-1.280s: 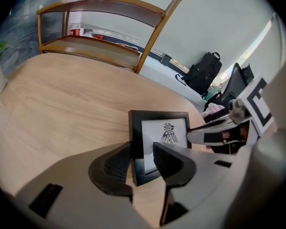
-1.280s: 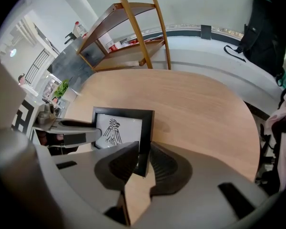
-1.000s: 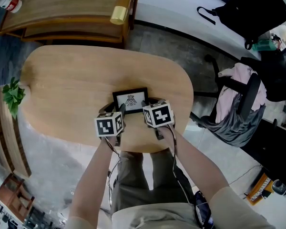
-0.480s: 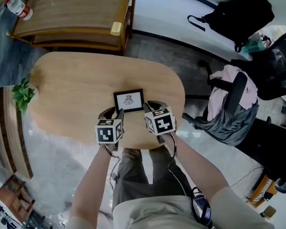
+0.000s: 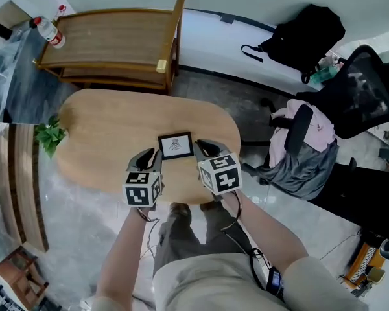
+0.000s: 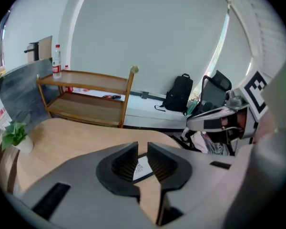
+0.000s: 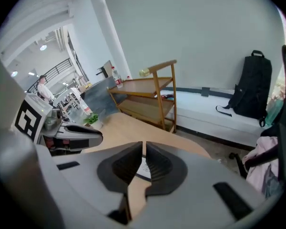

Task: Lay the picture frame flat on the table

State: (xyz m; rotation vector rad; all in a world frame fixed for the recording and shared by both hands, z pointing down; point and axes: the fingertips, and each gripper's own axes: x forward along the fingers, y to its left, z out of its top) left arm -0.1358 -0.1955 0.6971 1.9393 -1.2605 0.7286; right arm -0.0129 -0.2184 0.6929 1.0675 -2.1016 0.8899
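Note:
The small black picture frame (image 5: 176, 146) lies face up near the front edge of the oval wooden table (image 5: 104, 128), its white print showing. My left gripper (image 5: 154, 156) hangs just left of and nearer than the frame. Its jaws are closing to a narrow gap with nothing between them, and the frame (image 6: 142, 169) shows through that gap. My right gripper (image 5: 201, 147) is off the frame's right side, shut on nothing; only a sliver of the frame (image 7: 144, 169) peeks between its jaws. In their own views, the left gripper (image 6: 142, 149) and right gripper (image 7: 144, 149) both point across the table.
A small potted plant (image 5: 50, 137) stands at the table's left end. Behind the table is a wooden shelf (image 5: 110, 44) with a water bottle (image 5: 48, 31) on it. A black backpack (image 5: 305, 37) leans on the wall, and an office chair draped with clothes (image 5: 305, 148) is to the right.
Both grippers have drawn back a little from the frame's sides toward me. The left jaws have narrowed. The head view has lifted and takes in more of the room.

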